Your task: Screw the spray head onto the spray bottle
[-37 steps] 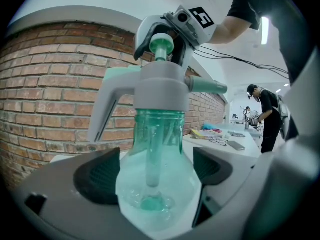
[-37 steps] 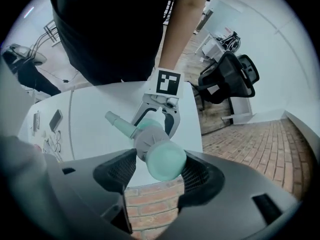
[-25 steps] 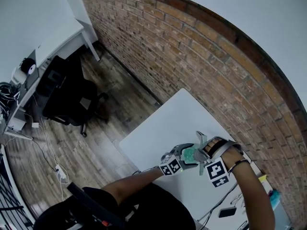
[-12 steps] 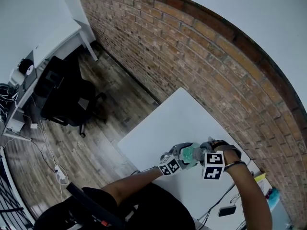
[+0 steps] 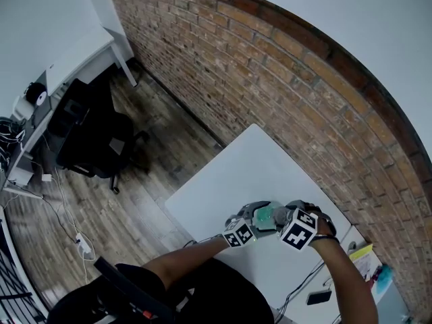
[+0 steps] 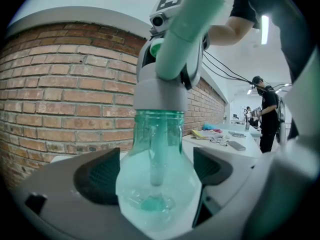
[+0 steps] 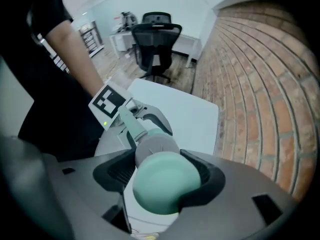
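Head view: the left tool (image 5: 251, 223) and the right tool (image 5: 289, 219) meet above the white counter (image 5: 250, 160) with the spray bottle (image 5: 264, 216) between them, well inside the counter's edges. A brick wall (image 5: 283, 79) runs close by from 12 to 3 o'clock, and open floor lies toward 9 o'clock.

Left gripper view: the left tool's jaws clamp the bottle's clear green belly from 9 and 3 o'clock. The spray head (image 6: 165, 79) sits on the neck at 12. The thin plastic, seemingly empty, is probably light and would dent under a hard squeeze, so the broad body is a sound hold.

Right gripper view: the right tool clasps the spray head's rounded top from above, jaws fairly wide. That smooth dome may slip, and the grey collar below looks a surer purchase.
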A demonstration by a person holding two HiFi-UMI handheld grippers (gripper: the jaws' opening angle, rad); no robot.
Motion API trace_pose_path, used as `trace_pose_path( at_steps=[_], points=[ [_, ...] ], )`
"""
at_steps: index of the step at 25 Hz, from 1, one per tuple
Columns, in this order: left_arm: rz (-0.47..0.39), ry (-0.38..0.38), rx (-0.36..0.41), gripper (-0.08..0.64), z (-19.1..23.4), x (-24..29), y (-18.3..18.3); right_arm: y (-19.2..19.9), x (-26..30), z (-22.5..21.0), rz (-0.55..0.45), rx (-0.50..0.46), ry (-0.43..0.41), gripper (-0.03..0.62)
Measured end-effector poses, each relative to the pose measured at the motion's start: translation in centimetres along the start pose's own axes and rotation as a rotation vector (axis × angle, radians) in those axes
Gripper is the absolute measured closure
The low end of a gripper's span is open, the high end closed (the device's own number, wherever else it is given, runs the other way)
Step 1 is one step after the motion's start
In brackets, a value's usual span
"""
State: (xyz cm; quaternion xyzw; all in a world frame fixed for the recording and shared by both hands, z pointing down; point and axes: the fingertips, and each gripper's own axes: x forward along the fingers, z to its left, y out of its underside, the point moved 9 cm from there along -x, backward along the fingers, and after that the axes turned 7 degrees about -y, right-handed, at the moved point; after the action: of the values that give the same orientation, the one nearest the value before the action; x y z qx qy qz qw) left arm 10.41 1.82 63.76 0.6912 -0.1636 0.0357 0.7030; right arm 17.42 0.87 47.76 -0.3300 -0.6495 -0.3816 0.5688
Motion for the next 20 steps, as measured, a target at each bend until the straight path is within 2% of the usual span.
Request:
trace_pose_path(
  at_steps=[2, 7, 9, 16, 20],
  points=[
    [-0.001, -0.004, -0.001, 0.115, -0.1, 0.0, 0.0, 0.1, 0.0, 0.0, -0.017, 0.107, 0.012, 0.313],
    [-0.001, -0.016, -0.005, 0.115, -0.1, 0.1, -0.1, 0.1, 0.0, -0.3, -0.029, 0.302, 0.033, 0.313],
    [0.0, -0.015, -0.003, 0.115, -0.1, 0.1, -0.1, 0.1, -0.1, -0.3, -0.035, 0.345, 0.04, 0.313],
    [0.004, -0.003, -0.005, 0.115, -0.1, 0.0, -0.1, 0.4, -0.6, 0.6, -0.098, 0.196, 0.025, 0.311],
    [-0.001, 0.003, -0.003, 0.115, 0.0, 0.0, -0.2, 0.3, -2.2, 1.4, -0.083, 0.028, 0.063, 0.307]
  ],
)
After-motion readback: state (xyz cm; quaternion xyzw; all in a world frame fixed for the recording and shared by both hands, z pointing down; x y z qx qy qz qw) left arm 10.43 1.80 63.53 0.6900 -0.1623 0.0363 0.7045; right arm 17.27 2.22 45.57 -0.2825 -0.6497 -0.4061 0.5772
